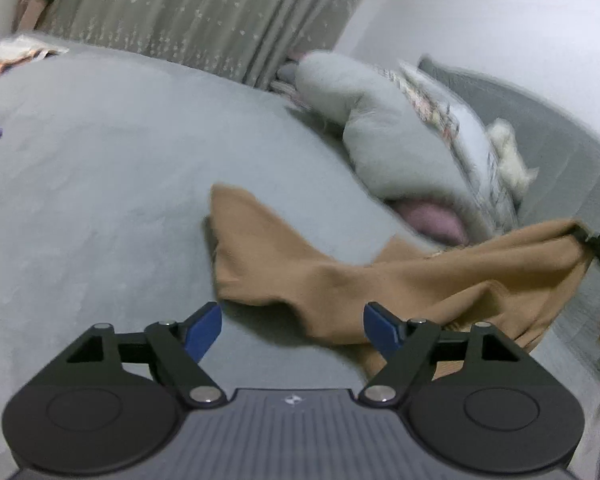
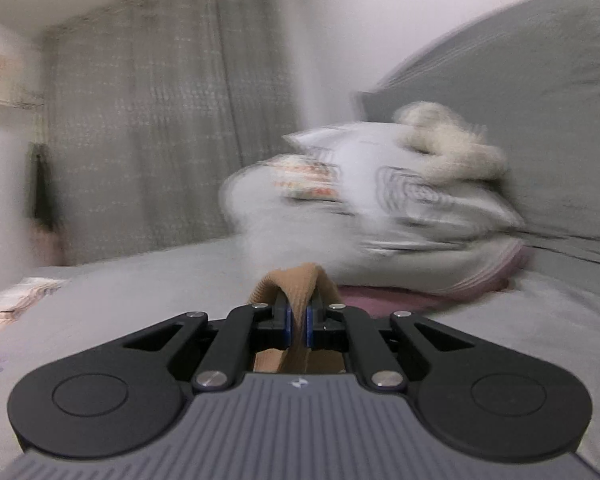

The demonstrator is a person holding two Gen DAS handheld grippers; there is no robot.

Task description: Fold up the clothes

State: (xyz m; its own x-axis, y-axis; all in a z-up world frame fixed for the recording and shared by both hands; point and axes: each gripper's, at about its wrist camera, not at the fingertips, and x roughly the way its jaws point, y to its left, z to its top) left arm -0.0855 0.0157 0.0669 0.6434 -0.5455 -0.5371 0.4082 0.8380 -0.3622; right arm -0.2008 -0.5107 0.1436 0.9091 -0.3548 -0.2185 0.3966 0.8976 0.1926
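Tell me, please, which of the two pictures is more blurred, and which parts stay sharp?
Right wrist view: more blurred, the pillows and curtain smeared, while the right gripper and the tan garment it pinches stay sharp. Left wrist view: milder blur; left gripper crisp.

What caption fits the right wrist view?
Right tool pinches a tan garment above the grey bed, pillows beyond.

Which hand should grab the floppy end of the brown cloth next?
Left. The left gripper is open and empty, right by the loose part of the brown cloth on the bed. The right gripper is already shut on another end.
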